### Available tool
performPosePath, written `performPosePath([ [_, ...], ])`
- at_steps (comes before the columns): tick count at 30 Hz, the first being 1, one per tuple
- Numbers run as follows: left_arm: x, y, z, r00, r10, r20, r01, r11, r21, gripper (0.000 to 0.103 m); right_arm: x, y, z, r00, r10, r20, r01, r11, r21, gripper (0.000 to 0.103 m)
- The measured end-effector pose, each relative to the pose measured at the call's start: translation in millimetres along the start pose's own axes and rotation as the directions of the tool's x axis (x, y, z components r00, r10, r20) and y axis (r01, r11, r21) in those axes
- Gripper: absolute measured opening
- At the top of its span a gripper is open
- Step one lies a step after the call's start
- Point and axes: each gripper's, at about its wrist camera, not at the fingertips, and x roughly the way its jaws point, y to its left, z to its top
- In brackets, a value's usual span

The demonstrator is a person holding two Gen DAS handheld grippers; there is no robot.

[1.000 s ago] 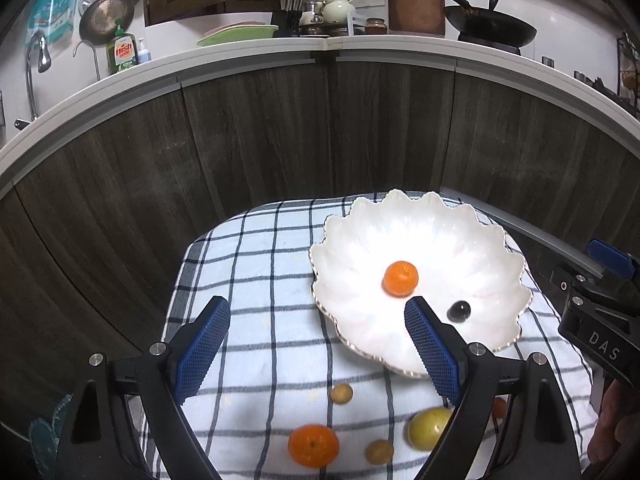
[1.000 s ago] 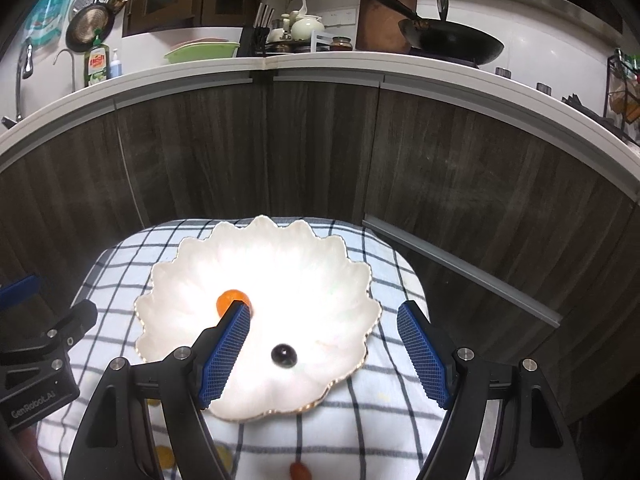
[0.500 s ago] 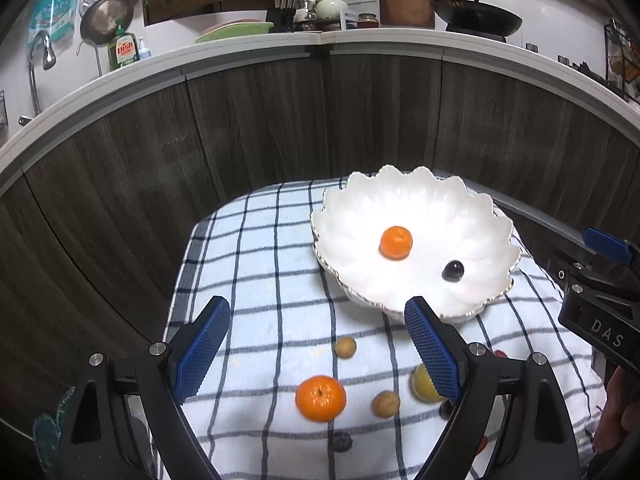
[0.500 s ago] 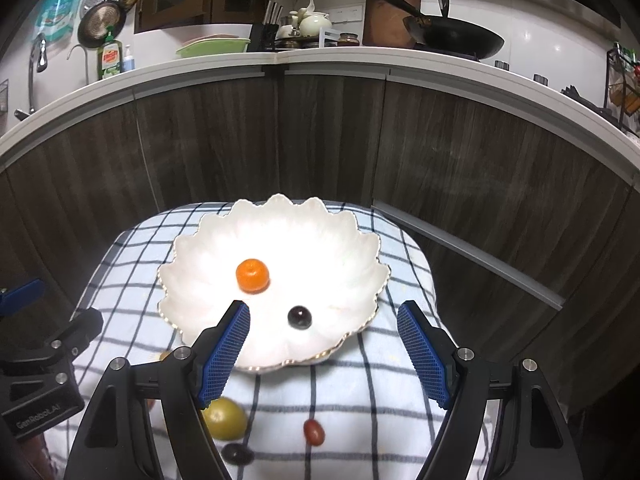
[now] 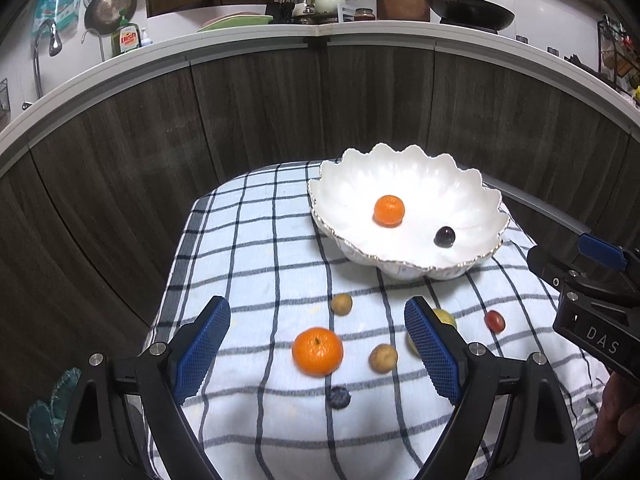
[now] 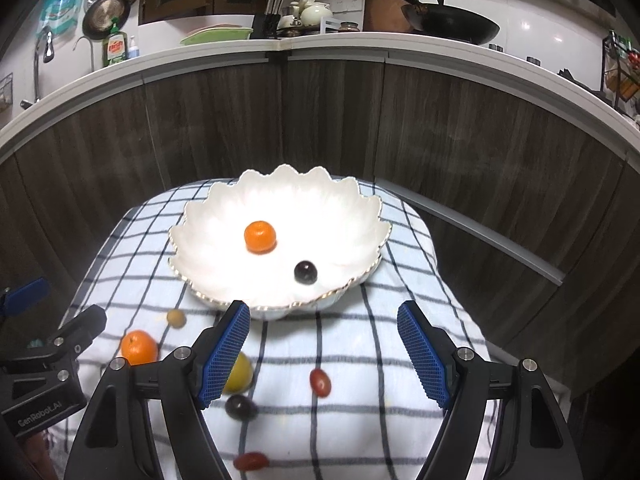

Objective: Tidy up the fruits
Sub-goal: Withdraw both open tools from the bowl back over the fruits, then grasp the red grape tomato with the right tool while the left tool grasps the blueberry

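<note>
At centre right of the left view, a white scalloped bowl (image 5: 404, 196) holds a small orange (image 5: 389, 210) and a dark grape (image 5: 445, 237). Below it on the checked cloth (image 5: 256, 240) lie a larger orange (image 5: 317, 351), two brown fruits, a yellow fruit (image 6: 239, 374) and a red grape (image 6: 320, 382). Left tongs (image 5: 318, 346) and right tongs (image 6: 323, 356) both gape apart, holding nothing.

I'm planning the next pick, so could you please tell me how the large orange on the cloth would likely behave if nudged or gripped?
The large orange looks round and lies loose on the checked cloth, so a nudge would probably roll it. The left gripper is open wider than the fruit, so it should fit. Its dimpled skin likely grips well against the textured fingers.
</note>
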Motion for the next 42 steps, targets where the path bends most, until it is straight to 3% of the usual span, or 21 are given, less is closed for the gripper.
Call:
performPosePath([
  [15,-1.3,3.8,-34.5,1.000,-0.015,-0.017,0.016,0.999,0.040,0.089,-18.5,16.9,-45.0,1.000,-0.008,-0.030,0.008,1.000,0.004,0.077],
  [29,14.5,-1.2,-59.1,0.999,-0.035,-0.035,0.038,0.994,0.107,0.088,-10.5,27.0,-80.4,0.997,-0.017,-0.069,0.015,1.000,-0.023,0.077],
  [39,35.7,5.5,-75.9,0.994,-0.065,-0.094,0.072,0.994,0.078,0.076,-3.9,45.4,-94.1,0.997,0.008,-0.071,-0.015,0.995,-0.098,0.076],
  [42,39.5,5.7,-77.4,0.992,-0.071,-0.102,0.079,0.994,0.072,0.074,0.0,45.2,-97.6,0.996,0.013,-0.089,-0.021,0.995,-0.097,0.071],
])
